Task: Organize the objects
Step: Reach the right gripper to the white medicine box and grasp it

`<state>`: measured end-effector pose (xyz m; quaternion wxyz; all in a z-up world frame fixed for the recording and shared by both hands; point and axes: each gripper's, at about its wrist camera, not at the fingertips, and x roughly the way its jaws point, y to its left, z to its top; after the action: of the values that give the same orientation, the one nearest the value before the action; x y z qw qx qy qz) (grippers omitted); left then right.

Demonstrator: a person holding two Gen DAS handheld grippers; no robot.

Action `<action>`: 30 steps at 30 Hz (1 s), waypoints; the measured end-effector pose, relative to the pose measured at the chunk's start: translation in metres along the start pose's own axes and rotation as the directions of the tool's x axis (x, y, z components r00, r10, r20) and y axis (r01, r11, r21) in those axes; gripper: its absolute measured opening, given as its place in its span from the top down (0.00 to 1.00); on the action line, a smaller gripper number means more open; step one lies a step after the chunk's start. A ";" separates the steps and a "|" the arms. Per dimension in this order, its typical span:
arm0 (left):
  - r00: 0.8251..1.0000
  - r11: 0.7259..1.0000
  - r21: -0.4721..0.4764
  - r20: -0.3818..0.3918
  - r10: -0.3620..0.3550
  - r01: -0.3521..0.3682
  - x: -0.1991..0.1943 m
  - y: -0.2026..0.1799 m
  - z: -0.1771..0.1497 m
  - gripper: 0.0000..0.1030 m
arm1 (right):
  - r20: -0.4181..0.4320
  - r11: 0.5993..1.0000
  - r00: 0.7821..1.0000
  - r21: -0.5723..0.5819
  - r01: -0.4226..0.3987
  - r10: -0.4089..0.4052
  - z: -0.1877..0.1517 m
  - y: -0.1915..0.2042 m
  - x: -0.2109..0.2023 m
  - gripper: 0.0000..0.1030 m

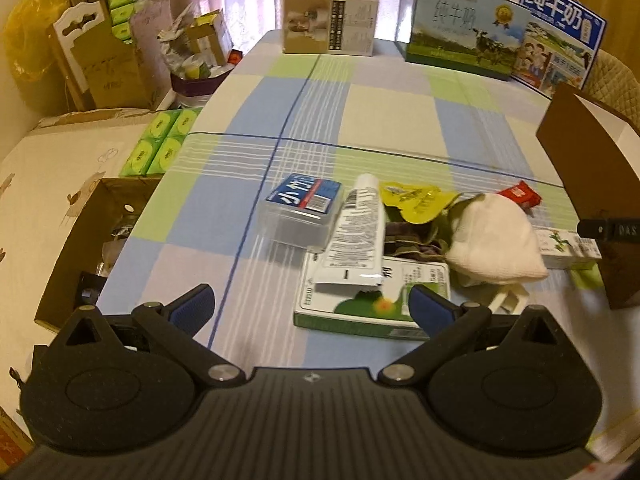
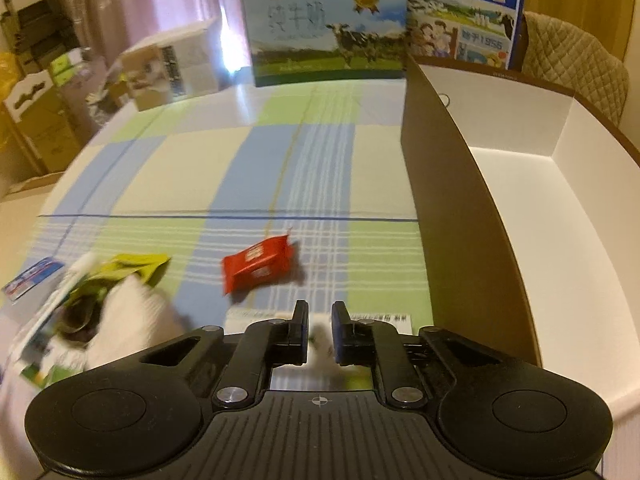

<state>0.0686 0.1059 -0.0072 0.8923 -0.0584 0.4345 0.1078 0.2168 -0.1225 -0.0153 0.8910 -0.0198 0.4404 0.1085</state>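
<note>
clutter sits mid-frame in my left view: tube (image 1: 354, 232), clear case (image 1: 304, 210), white cloth (image 1: 494, 236), green box (image 1: 372, 300). my left gripper (image 1: 312, 308) hangs over the green box, jaws wide apart, nothing between them. my right gripper (image 2: 320, 328) has jaws nearly together over a long white box (image 2: 320, 318); whether they pinch it, i cannot tell. red packet (image 2: 258, 266) lies just above, brown bin (image 2: 460, 208) at right.

Left claw (image 1: 312, 308) spread wide, right claw (image 2: 320, 332) nearly closed — both angled downward
</note>
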 end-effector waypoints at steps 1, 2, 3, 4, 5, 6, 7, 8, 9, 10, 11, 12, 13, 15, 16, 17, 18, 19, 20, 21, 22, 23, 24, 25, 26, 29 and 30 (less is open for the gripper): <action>1.000 1.000 -0.006 0.001 0.005 -0.005 0.001 0.001 0.000 0.01 | -0.012 1.000 1.000 0.004 0.000 0.000 0.003 -0.001 0.006 0.92; 1.000 1.000 -0.016 -0.001 0.011 -0.011 0.003 0.003 0.001 0.01 | -0.029 1.000 1.000 0.010 -0.002 0.003 0.005 -0.003 0.013 0.92; 1.000 1.000 -0.025 -0.002 0.012 -0.012 0.004 0.005 0.001 0.01 | -0.037 1.000 0.999 0.016 -0.002 0.003 0.006 -0.005 0.017 0.92; 1.000 0.999 -0.029 -0.002 0.012 -0.012 0.004 0.006 0.001 0.01 | -0.034 1.000 0.999 0.015 0.002 -0.001 0.007 -0.006 0.020 0.92; 1.000 0.999 -0.032 -0.004 0.011 -0.012 0.004 0.006 0.001 0.01 | -0.052 1.000 0.999 0.009 0.012 -0.012 0.008 -0.007 0.023 0.92; 1.000 0.999 -0.030 -0.007 0.010 -0.011 0.005 0.006 0.001 0.01 | -0.065 1.000 0.998 0.009 0.020 -0.019 0.008 -0.008 0.024 0.92; 1.000 1.000 -0.026 -0.008 0.008 -0.008 0.006 0.005 0.000 0.01 | -0.075 1.000 0.997 0.012 0.018 -0.017 0.006 -0.009 0.024 0.92; 1.000 1.000 -0.021 -0.010 0.005 -0.005 0.006 0.005 -0.001 0.01 | -0.086 1.000 0.996 0.009 0.011 -0.010 0.004 -0.009 0.023 0.92; 1.000 1.000 -0.017 -0.012 -0.001 0.000 0.006 0.004 -0.002 0.01 | -0.097 1.000 0.995 0.004 0.010 -0.009 0.001 -0.009 0.021 0.92; 1.000 1.000 -0.013 -0.013 -0.006 0.006 0.006 0.004 -0.002 0.01 | -0.108 1.000 0.994 -0.006 0.014 -0.014 -0.003 -0.008 0.019 0.92; 1.000 1.000 -0.011 -0.016 -0.014 0.014 0.006 0.003 -0.003 0.01 | -0.116 1.000 0.993 -0.017 0.016 -0.018 -0.008 -0.007 0.015 0.92; 1.000 1.000 -0.011 -0.018 -0.019 0.019 0.006 0.003 -0.003 0.01 | -0.121 1.000 0.993 -0.026 0.013 -0.016 -0.013 -0.006 0.012 0.92; 1.000 1.000 -0.010 -0.019 -0.024 0.023 0.006 0.003 -0.003 0.01 | -0.127 0.999 0.992 -0.032 0.007 -0.011 -0.019 -0.005 0.008 0.92; 0.999 0.999 -0.002 -0.019 -0.035 0.035 0.005 0.001 -0.004 0.01 | -0.147 0.999 0.989 -0.041 -0.005 -0.001 -0.034 -0.004 -0.001 0.92; 0.999 0.999 0.005 -0.018 -0.040 0.040 0.004 -0.001 -0.005 0.01 | -0.157 0.999 0.988 -0.046 -0.015 0.007 -0.042 -0.003 -0.005 0.92; 0.999 0.999 0.016 -0.019 -0.048 0.049 0.003 -0.003 -0.006 0.01 | -0.163 0.998 0.987 -0.052 -0.023 0.014 -0.050 -0.002 -0.009 0.92; 0.998 0.998 0.024 -0.020 -0.055 0.055 0.002 -0.004 -0.007 0.01 | -0.166 0.998 0.986 -0.057 -0.026 0.017 -0.057 -0.002 -0.013 0.92; 0.998 0.997 0.035 -0.021 -0.061 0.062 0.002 -0.007 -0.008 0.01 | -0.160 0.998 0.987 -0.054 -0.028 0.019 -0.064 -0.002 -0.018 0.92; 0.997 0.997 0.046 -0.023 -0.068 0.069 0.001 -0.010 -0.009 0.01 | -0.151 0.999 0.988 -0.044 -0.032 0.025 -0.068 -0.003 -0.024 0.92; 0.997 0.996 0.056 -0.024 -0.074 0.075 0.001 -0.012 -0.010 0.01 | -0.138 0.999 0.990 -0.030 -0.033 0.029 -0.070 -0.004 -0.029 0.92; 0.997 0.995 0.064 -0.026 -0.078 0.080 0.001 -0.014 -0.011 0.01 | -0.116 0.999 0.993 -0.008 -0.036 0.035 -0.070 -0.006 -0.037 0.91; 0.996 0.994 0.073 -0.027 -0.085 0.087 0.001 -0.017 -0.012 0.01 | -0.091 0.999 0.994 0.015 -0.052 0.053 -0.070 -0.008 -0.044 0.91; 0.995 0.992 0.081 -0.028 -0.092 0.094 0.001 -0.019 -0.012 0.01 | -0.066 0.996 0.994 0.036 -0.082 0.085 -0.071 -0.009 -0.052 0.91; 0.995 0.991 0.086 -0.027 -0.096 0.098 0.001 -0.021 -0.012 0.01 | -0.051 0.993 0.992 0.051 -0.111 0.113 -0.072 -0.010 -0.057 0.90; 0.995 0.991 0.090 -0.026 -0.099 0.101 0.001 -0.022 -0.013 0.01 | -0.044 0.988 0.989 0.062 -0.138 0.141 -0.074 -0.009 -0.060 0.83; 0.994 0.989 0.100 -0.028 -0.110 0.112 0.002 -0.026 -0.015 0.01 | -0.040 0.987 0.988 0.059 -0.149 0.151 -0.080 -0.002 -0.060 0.43; 0.993 0.988 0.103 -0.030 -0.111 0.114 0.003 -0.028 -0.015 0.01 | -0.028 0.988 0.988 0.045 -0.149 0.151 -0.083 0.001 -0.060 0.43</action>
<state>0.0654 0.0766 -0.0182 0.8934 -0.0372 0.4465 0.0338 0.1165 -0.1428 -0.0188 0.8735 0.0309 0.4568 0.1654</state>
